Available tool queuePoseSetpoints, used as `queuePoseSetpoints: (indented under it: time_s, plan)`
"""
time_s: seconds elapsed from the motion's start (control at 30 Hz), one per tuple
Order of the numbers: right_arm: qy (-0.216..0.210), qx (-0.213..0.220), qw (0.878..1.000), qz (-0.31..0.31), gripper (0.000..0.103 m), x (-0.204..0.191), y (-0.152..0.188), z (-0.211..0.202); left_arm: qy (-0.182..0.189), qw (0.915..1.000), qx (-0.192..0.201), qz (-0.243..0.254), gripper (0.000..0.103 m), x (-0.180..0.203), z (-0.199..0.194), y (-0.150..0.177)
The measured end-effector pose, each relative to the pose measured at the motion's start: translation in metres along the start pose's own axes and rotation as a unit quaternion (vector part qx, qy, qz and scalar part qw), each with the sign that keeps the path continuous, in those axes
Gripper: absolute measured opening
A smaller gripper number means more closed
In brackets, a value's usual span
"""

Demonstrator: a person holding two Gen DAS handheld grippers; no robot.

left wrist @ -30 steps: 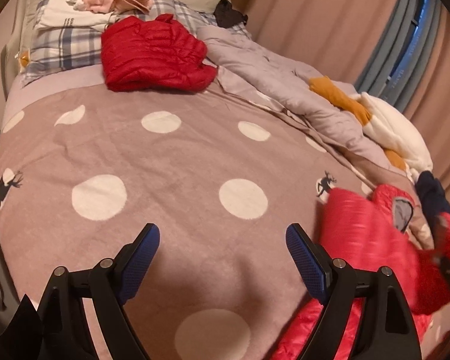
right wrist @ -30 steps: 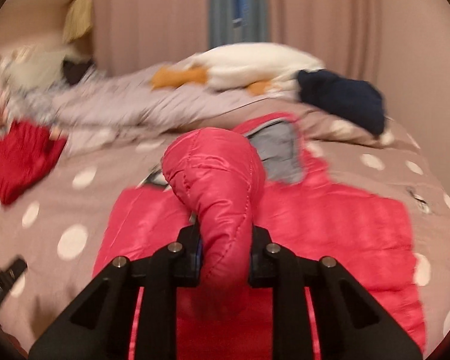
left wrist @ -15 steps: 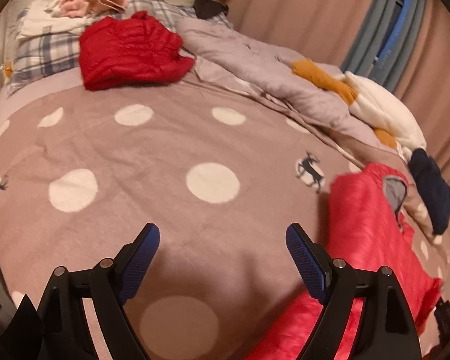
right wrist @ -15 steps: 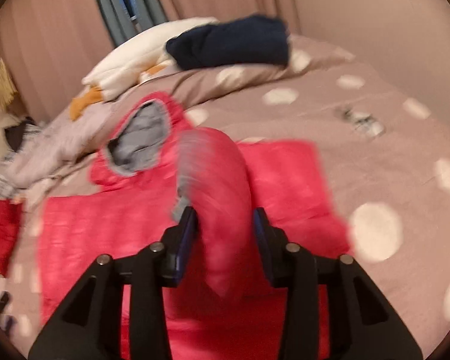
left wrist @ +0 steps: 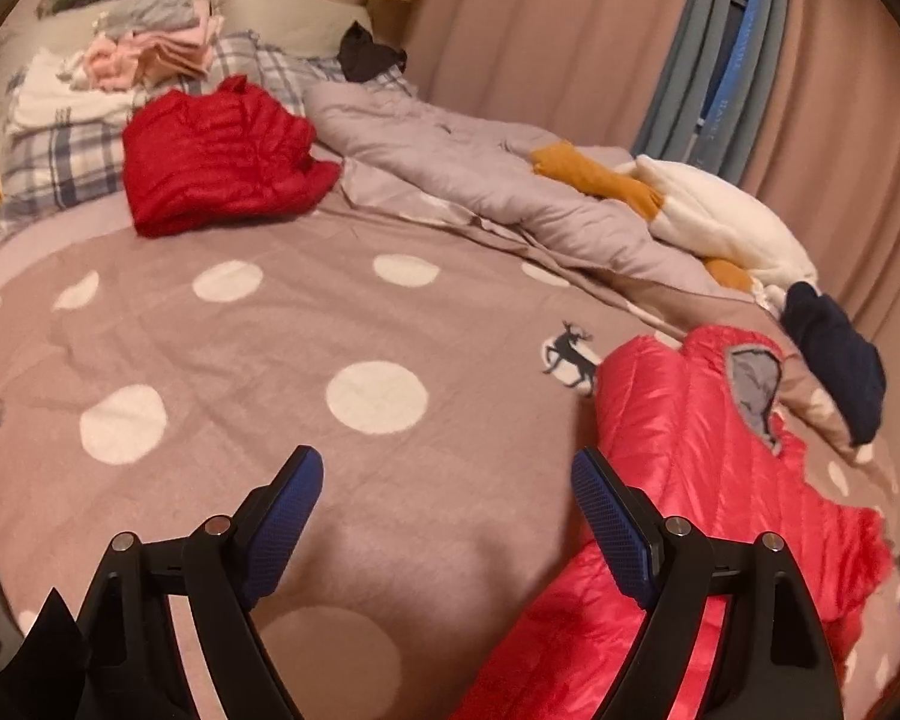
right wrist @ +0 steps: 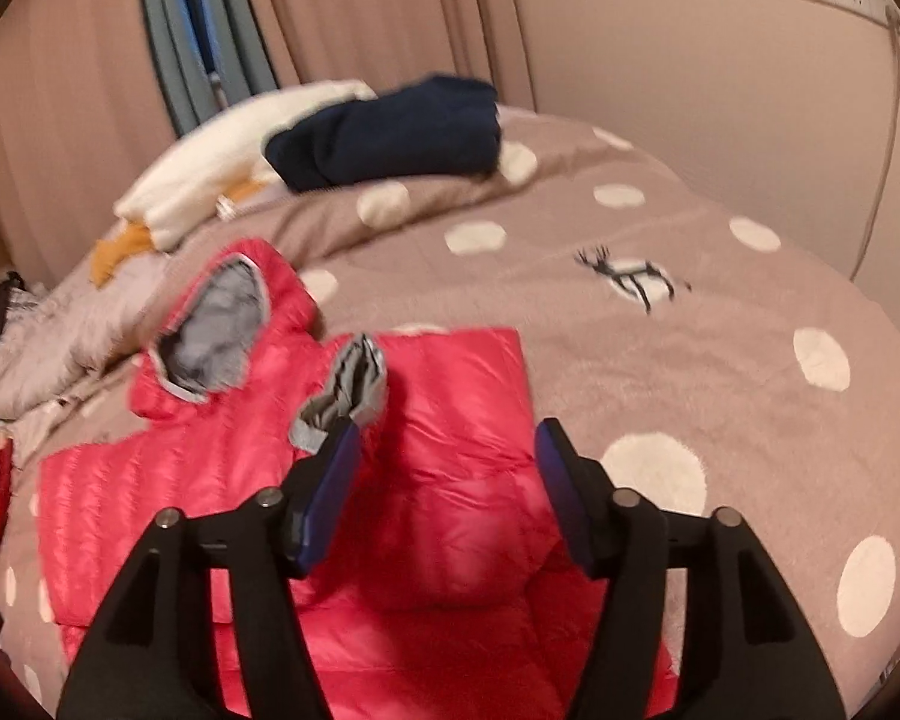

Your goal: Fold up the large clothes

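A pink-red puffer jacket [left wrist: 690, 480] [right wrist: 468, 396] lies flat on the dotted bedspread [left wrist: 330, 330], its grey-lined hood [right wrist: 210, 324] toward the curtains. One sleeve [right wrist: 450, 540] is laid across the jacket's body, grey cuff [right wrist: 354, 390] pointing at the hood. My right gripper [right wrist: 447, 438] hovers over that sleeve with its jaws opening; the sleeve lies between them and the pads do not press it. My left gripper [left wrist: 444, 462] stands wide over bare bedspread just left of the jacket's edge, jaws closing slightly with nothing between them.
A folded dark red jacket [left wrist: 222, 156] lies near the plaid pillows under a pile of clothes [left wrist: 138, 54]. A grey duvet [left wrist: 480, 180], a white and orange plush [left wrist: 708, 222] and a folded navy garment [right wrist: 390, 132] line the far side by the curtains.
My right gripper has opened and let go of the sleeve, which now rests across the jacket's body. The right hand swung round; the left drifted toward the jacket.
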State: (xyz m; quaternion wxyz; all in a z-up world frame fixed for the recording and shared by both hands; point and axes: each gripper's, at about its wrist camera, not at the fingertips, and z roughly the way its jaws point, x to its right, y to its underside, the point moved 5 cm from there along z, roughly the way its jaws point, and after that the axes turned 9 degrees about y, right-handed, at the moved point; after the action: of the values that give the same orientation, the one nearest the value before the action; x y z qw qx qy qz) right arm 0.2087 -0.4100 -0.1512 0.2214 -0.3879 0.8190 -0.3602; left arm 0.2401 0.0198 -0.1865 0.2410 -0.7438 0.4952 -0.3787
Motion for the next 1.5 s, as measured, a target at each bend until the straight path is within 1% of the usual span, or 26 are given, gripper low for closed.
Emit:
queuePoseSetpoints:
  time_s: [0.03,0.07,0.1,0.17,0.2,0.27,0.3,0.33,0.43,0.6,0.67,0.7,0.73,0.8,0.87,0.97,1.03,1.07,1.1,1.13,1.2,1.23,1.27,1.4,1.47,1.5]
  plan:
    - [-0.006,0.008,1.0,0.003,0.071,-0.002,-0.002,-0.007,-0.013,0.9999,0.007,0.001,0.077,-0.001,-0.001,-0.001]
    - [-0.013,0.012,1.0,0.004,0.073,-0.004,-0.004,-0.011,-0.017,0.9998,0.012,-0.001,0.076,0.0,-0.001,-0.001]
    - [-0.022,0.016,1.0,0.004,0.073,-0.008,-0.006,-0.015,-0.011,0.9998,0.017,-0.005,0.075,0.0,-0.002,-0.002]
    - [-0.04,0.023,0.999,-0.004,0.075,-0.017,-0.006,-0.024,0.008,0.9997,0.019,-0.013,0.068,0.002,-0.003,-0.004]
    - [-0.046,0.025,0.999,-0.014,0.075,-0.022,-0.005,-0.028,0.02,0.9995,0.019,-0.016,0.059,0.004,-0.003,-0.005]
    - [-0.052,0.031,0.998,-0.026,0.075,-0.028,-0.002,-0.033,0.035,0.9993,0.013,-0.009,0.053,0.009,-0.001,-0.007]
    - [-0.057,0.032,0.997,-0.031,0.075,-0.031,0.0,-0.034,0.043,0.999,0.012,-0.003,0.044,0.012,-0.001,-0.008]
    - [-0.062,0.029,0.997,-0.04,0.075,-0.036,0.003,-0.034,0.047,0.9988,0.014,-0.002,0.042,0.014,-0.001,-0.008]
    - [-0.071,0.014,0.996,-0.053,0.075,-0.044,0.012,-0.027,0.062,0.998,0.007,0.001,0.042,0.024,0.004,-0.007]
    - [-0.056,-0.016,0.993,-0.098,0.075,-0.056,0.033,-0.007,0.078,0.9966,-0.022,0.012,0.044,0.04,0.015,0.004]
    - [-0.056,-0.031,0.991,-0.116,0.075,-0.061,0.041,0.001,0.082,0.9957,-0.027,0.034,0.057,0.05,0.019,0.009]
    - [-0.055,-0.035,0.991,-0.119,0.075,-0.062,0.044,0.003,0.079,0.9956,-0.027,0.042,0.068,0.054,0.019,0.01]
    - [-0.054,-0.039,0.99,-0.124,0.075,-0.064,0.047,0.006,0.082,0.9952,-0.021,0.049,0.072,0.058,0.018,0.012]
    - [-0.051,-0.039,0.989,-0.137,0.075,-0.068,0.051,0.007,0.098,0.9935,0.001,0.059,0.072,0.066,0.012,0.013]
    - [-0.048,-0.03,0.987,-0.152,0.075,-0.072,0.054,0.005,0.098,0.9922,0.017,0.075,0.071,0.074,0.008,0.014]
    - [-0.052,-0.025,0.986,-0.157,0.075,-0.075,0.057,0.004,0.104,0.9879,0.03,0.111,0.071,0.088,0.003,0.019]
    - [-0.059,-0.029,0.986,-0.155,0.074,-0.075,0.058,0.005,0.104,0.9854,0.038,0.13,0.061,0.096,0.001,0.023]
    - [-0.06,-0.028,0.986,-0.155,0.073,-0.076,0.059,0.006,0.103,0.9841,0.038,0.14,0.059,0.099,0.002,0.026]
    - [-0.058,-0.025,0.986,-0.156,0.069,-0.076,0.059,0.006,0.096,0.9829,0.034,0.153,0.053,0.102,0.004,0.03]
    - [-0.053,-0.023,0.986,-0.159,0.066,-0.077,0.06,0.007,0.089,0.9825,0.03,0.161,0.05,0.104,0.008,0.033]
    - [-0.053,-0.033,0.984,-0.167,0.059,-0.079,0.064,0.011,0.085,0.982,0.012,0.169,0.049,0.104,0.02,0.042]
    - [-0.054,-0.037,0.984,-0.168,0.057,-0.079,0.065,0.013,0.083,0.982,0.002,0.169,0.049,0.104,0.026,0.047]
    - [-0.053,-0.042,0.984,-0.166,0.054,-0.079,0.068,0.017,0.078,0.9825,-0.018,0.168,0.049,0.104,0.036,0.054]
    - [-0.034,-0.051,0.982,-0.18,0.053,-0.079,0.08,0.035,0.062,0.9846,-0.061,0.152,0.049,0.102,0.063,0.072]
    - [-0.025,-0.056,0.98,-0.189,0.054,-0.079,0.085,0.044,0.061,0.9855,-0.071,0.142,0.049,0.102,0.07,0.078]
    - [-0.02,-0.054,0.98,-0.192,0.054,-0.08,0.086,0.047,0.06,0.9847,-0.075,0.145,0.05,0.103,0.072,0.081]
